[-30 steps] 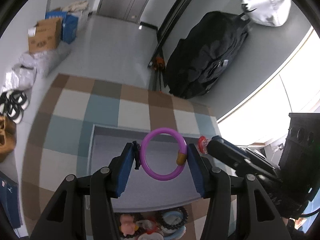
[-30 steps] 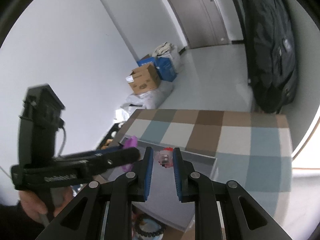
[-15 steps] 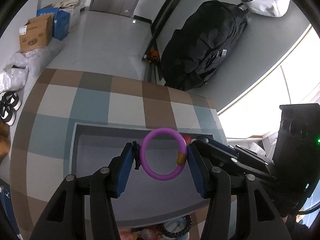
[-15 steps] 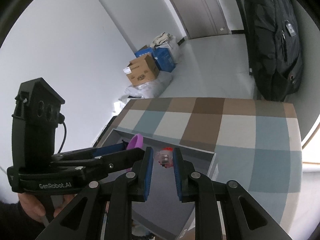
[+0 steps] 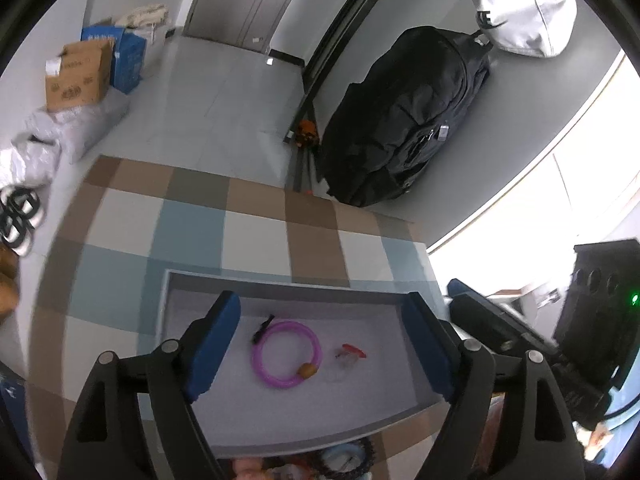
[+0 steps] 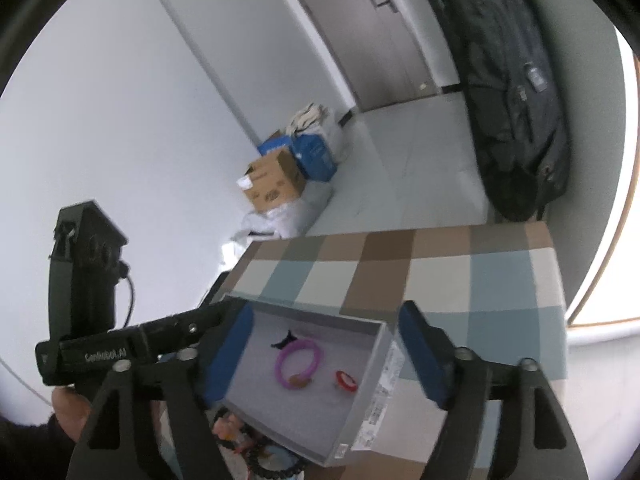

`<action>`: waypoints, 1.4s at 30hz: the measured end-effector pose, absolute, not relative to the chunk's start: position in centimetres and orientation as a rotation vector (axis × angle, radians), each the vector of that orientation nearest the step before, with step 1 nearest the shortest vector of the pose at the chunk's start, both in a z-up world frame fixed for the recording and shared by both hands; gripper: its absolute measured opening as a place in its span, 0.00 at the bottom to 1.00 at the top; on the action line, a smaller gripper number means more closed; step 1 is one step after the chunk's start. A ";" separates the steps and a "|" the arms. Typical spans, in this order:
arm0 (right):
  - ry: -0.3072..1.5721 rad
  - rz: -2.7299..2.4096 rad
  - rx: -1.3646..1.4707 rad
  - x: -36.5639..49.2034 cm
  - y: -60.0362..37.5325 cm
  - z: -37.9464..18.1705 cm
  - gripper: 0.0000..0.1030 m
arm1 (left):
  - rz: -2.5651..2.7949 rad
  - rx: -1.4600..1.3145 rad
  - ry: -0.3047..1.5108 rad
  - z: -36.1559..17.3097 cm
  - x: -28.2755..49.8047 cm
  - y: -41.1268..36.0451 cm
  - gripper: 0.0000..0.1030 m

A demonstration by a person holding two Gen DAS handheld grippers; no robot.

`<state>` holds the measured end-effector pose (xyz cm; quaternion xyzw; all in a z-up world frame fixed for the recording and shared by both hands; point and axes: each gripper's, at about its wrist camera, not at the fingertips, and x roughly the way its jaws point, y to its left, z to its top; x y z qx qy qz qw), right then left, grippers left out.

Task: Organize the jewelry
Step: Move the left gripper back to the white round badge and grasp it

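A purple ring bracelet (image 5: pixel 286 354) with an amber bead and a black charm lies flat in the grey box (image 5: pixel 280 450). A small red and clear piece (image 5: pixel 349 356) lies just right of it. Both also show in the right wrist view, the bracelet (image 6: pixel 299 363) and the red piece (image 6: pixel 345 380) inside the box (image 6: pixel 360 412). My left gripper (image 5: pixel 324 348) is open and empty above the box. My right gripper (image 6: pixel 326 354) is open and empty above the box too. More jewelry (image 5: pixel 340 464) lies on the table at the box's near side.
The box sits on a checked tablecloth (image 5: pixel 192 228). The left gripper's body (image 6: pixel 100 352) reaches in from the left of the right wrist view. On the floor beyond are a black bag (image 5: pixel 404 120) and cardboard boxes (image 5: pixel 76 76).
Both grippers have opened. The purple bracelet has dropped from the left gripper and the red piece from the right gripper; both now lie in the box.
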<state>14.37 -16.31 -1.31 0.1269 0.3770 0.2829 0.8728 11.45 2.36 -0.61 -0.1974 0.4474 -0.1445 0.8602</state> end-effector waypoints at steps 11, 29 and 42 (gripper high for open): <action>0.714 0.542 0.246 11.8 -17.1 -0.2 1.00 | -0.130 -0.337 0.866 1.4 7.9 3.3 0.78; 0.692 0.531 0.184 5.4 -17.1 -0.1 1.00 | -0.084 -0.256 0.871 0.1 0.2 1.7 0.92; 0.738 0.489 0.155 3.7 -17.1 -1.4 1.00 | -0.128 -0.267 1.028 -3.4 -0.1 0.7 0.92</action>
